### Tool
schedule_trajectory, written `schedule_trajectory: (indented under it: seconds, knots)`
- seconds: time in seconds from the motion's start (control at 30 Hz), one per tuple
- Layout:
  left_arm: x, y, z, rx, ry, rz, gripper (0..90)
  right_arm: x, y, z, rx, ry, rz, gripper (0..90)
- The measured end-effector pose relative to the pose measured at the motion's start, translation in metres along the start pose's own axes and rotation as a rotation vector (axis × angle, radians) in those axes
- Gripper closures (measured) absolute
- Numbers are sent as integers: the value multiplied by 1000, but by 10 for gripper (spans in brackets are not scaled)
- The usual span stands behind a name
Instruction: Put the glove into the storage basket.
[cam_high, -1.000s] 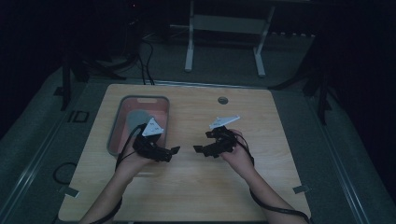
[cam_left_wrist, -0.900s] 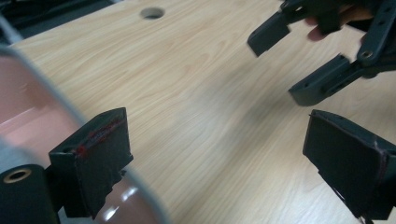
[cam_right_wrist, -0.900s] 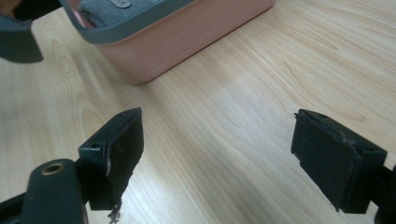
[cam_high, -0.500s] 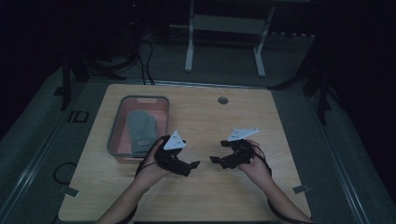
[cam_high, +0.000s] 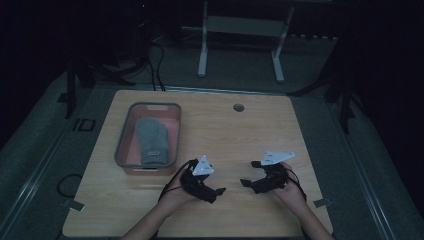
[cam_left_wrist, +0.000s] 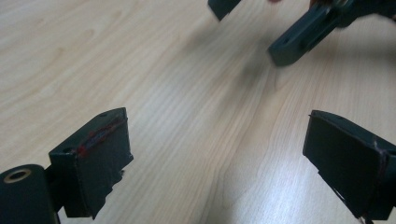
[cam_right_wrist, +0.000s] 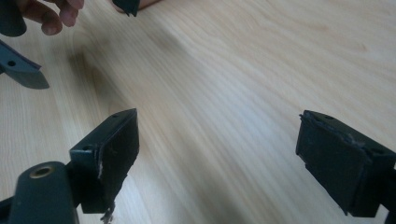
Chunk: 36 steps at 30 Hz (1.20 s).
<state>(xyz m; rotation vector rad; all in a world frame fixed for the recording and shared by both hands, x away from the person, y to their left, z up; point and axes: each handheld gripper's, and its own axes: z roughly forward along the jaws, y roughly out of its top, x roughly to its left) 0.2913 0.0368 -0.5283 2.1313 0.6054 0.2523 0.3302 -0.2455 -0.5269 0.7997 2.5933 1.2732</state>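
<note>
Left gripper, right gripper, both drawn nearer the person

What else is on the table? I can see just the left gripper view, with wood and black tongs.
Observer: A pink bin sits farther back than the left tongs, off to the left.
Operator: Is something in it?
Observer: Yes, a grey mitten lies flat inside.
Operator: Are the other tongs holding anything?
Observer: No. The right tongs are wide open over bare wood.
</note>
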Motion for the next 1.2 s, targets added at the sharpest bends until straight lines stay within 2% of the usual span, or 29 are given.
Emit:
schedule_trajectory:
  seconds: [0.1,0.17,0.23,0.3,0.4,0.57,0.7,0.87,1.0,1.2]
  knots:
    - [-3,-3,3,-8,-3,9,79,-2,-12,-5,7,4,39,137]
    - [-5,-6,4,-18,-15,2,79,-1,-20,-7,-3,-27,19,134]
    - [-7,-9,7,-16,-28,-2,79,-1,-29,-10,-5,-24,3,133]
    - [-9,-12,8,-18,-18,9,80,-1,-36,-12,-16,-35,-10,133]
    - [-12,-16,9,-21,-35,2,79,-2,-46,-18,-25,-55,-7,135]
    - [-15,-22,9,-40,-42,-6,80,-7,-60,-34,-52,-83,8,135]
    - [-15,-25,9,-36,-44,-7,80,-13,-70,-45,-71,-108,25,135]
    - [-15,-27,10,-46,-37,-17,80,-17,-73,-50,-91,-124,45,137]
    - [-15,-27,8,-54,-32,-17,79,-17,-73,-48,-83,-137,21,137]
    - [-14,-28,8,-54,-41,-25,80,-17,-73,-48,-96,-138,19,137]
